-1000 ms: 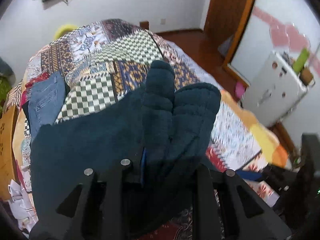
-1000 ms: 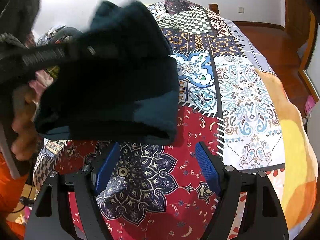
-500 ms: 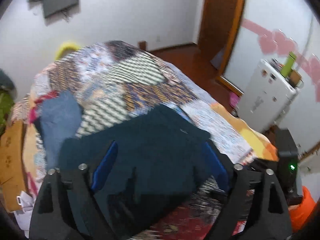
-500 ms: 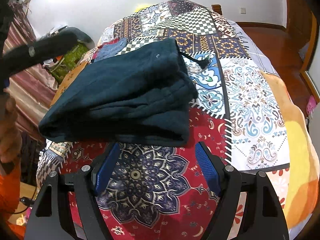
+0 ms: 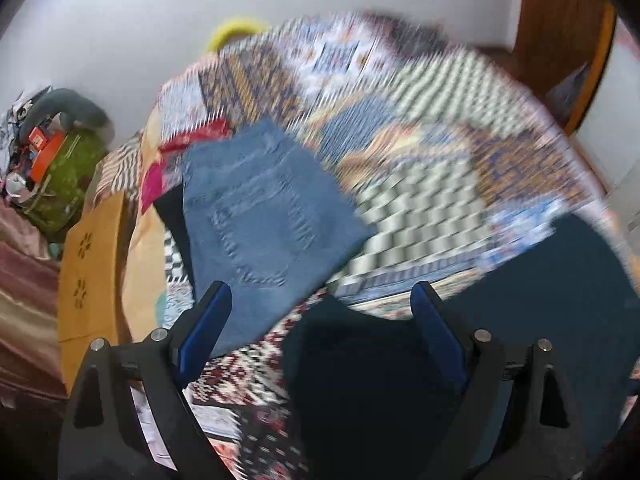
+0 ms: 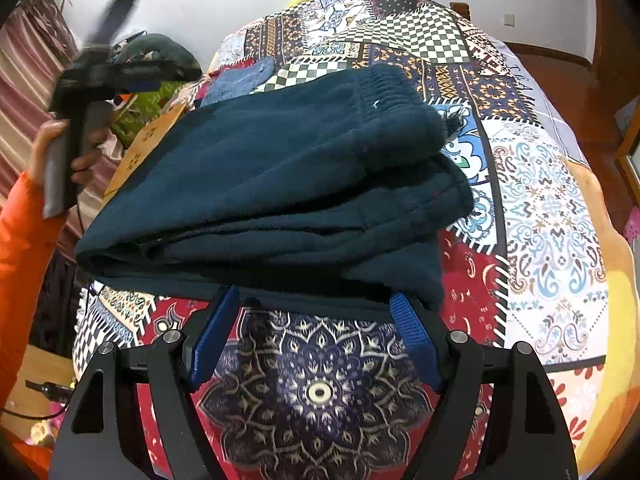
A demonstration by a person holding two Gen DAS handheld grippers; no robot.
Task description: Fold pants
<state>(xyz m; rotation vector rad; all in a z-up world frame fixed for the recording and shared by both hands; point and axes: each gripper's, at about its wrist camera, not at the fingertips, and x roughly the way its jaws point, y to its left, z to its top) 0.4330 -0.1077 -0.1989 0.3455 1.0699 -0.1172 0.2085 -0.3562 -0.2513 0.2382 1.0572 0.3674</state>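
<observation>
Dark teal fleece pants (image 6: 280,184) lie folded in a thick stack on the patchwork bedspread (image 6: 552,216), waistband to the far right. My right gripper (image 6: 316,336) is open and empty, its fingertips at the stack's near edge. In the blurred left wrist view, my left gripper (image 5: 320,332) is open and empty, raised above the bed; the teal pants (image 5: 540,320) lie below and to the right. The left gripper also shows in the right wrist view (image 6: 116,76), held up at the far left by a hand.
Folded blue jeans (image 5: 260,208) lie on the bed's far left side, over another dark garment. A wooden bed board (image 5: 92,264) runs along the left edge, with a green bag (image 5: 60,176) and clutter beyond. A wooden door (image 5: 560,28) stands at the right.
The left gripper let go of the teal pants, opened, and swung up and away to the left. The pants dropped onto the bed as a folded stack. The right gripper stayed open.
</observation>
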